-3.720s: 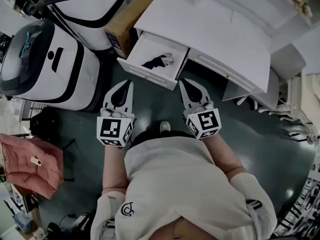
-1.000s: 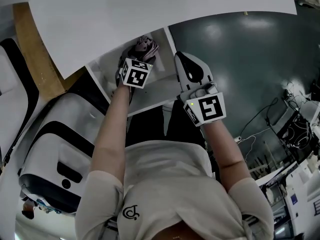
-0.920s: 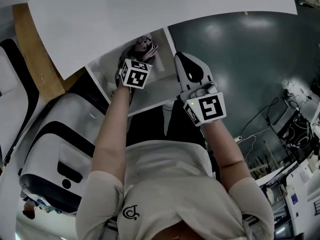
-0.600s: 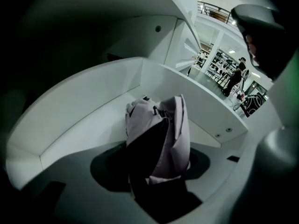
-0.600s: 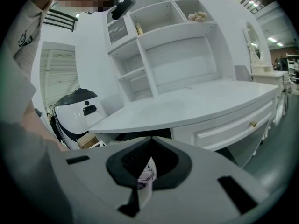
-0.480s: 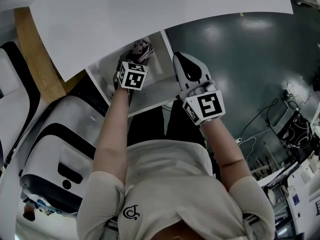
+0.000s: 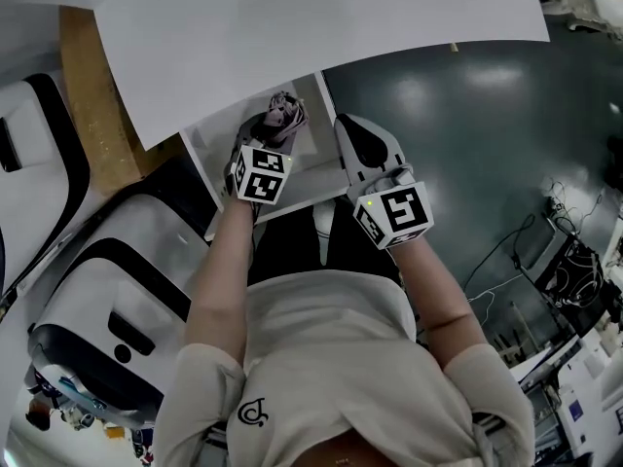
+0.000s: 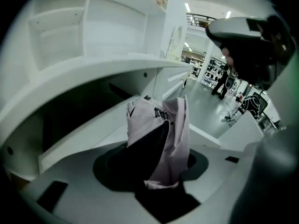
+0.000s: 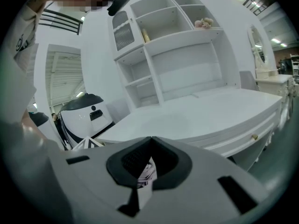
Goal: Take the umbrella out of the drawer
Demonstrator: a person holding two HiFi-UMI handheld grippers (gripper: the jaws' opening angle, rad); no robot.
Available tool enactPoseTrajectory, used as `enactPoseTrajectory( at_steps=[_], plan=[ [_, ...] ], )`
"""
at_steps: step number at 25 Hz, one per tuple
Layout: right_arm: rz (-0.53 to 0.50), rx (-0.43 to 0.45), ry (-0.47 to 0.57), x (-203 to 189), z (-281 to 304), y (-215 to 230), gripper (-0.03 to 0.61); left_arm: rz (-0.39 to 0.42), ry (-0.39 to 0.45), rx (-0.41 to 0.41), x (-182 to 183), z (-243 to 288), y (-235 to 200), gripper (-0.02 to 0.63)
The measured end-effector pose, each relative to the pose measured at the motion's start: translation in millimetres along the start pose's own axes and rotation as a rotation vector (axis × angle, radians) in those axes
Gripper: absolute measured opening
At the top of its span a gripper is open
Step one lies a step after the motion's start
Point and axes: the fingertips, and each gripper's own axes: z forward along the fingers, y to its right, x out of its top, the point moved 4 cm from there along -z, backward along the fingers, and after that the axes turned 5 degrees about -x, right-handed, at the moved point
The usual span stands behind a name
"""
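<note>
The folded umbrella (image 7: 283, 111), pink with black folds, sticks up between the jaws of my left gripper (image 7: 267, 130) over the open white drawer (image 7: 220, 166). In the left gripper view the umbrella (image 8: 159, 134) stands upright in my left gripper (image 8: 156, 174), lifted off the drawer floor. The jaws are closing and their pads press on it. My right gripper (image 7: 348, 128) hangs shut beside the drawer's right side with nothing in it. In the right gripper view my right gripper (image 9: 149, 141) has its tips together.
The white desk top (image 7: 292, 27) overhangs the drawer; shelves (image 9: 177, 36) rise behind it. A large white-and-black machine (image 7: 107, 290) stands close on the left beside a brown board (image 7: 92, 95). Cables (image 7: 565, 251) lie on the dark floor to the right.
My left gripper has closed on the umbrella and risen with it, up off the drawer floor. The right gripper has lifted slightly beside the drawer.
</note>
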Motion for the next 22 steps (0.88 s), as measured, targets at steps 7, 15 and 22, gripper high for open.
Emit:
enactPoseTrajectory(
  at_steps=[7, 15, 22],
  plan=[
    [-0.049, 0.026, 0.022, 27, -20, -14, 0.006, 0.068, 0.149, 0.039, 40, -65, 18, 0.233],
    [-0.133, 0.024, 0.059, 58, -47, -25, 0.006, 0.095, 0.327, 0.119, 88, -143, 30, 0.233],
    [-0.2, 0.085, 0.144, 97, -58, -46, 0.006, 0.119, 0.526, 0.176, 137, -223, 34, 0.233]
  ],
)
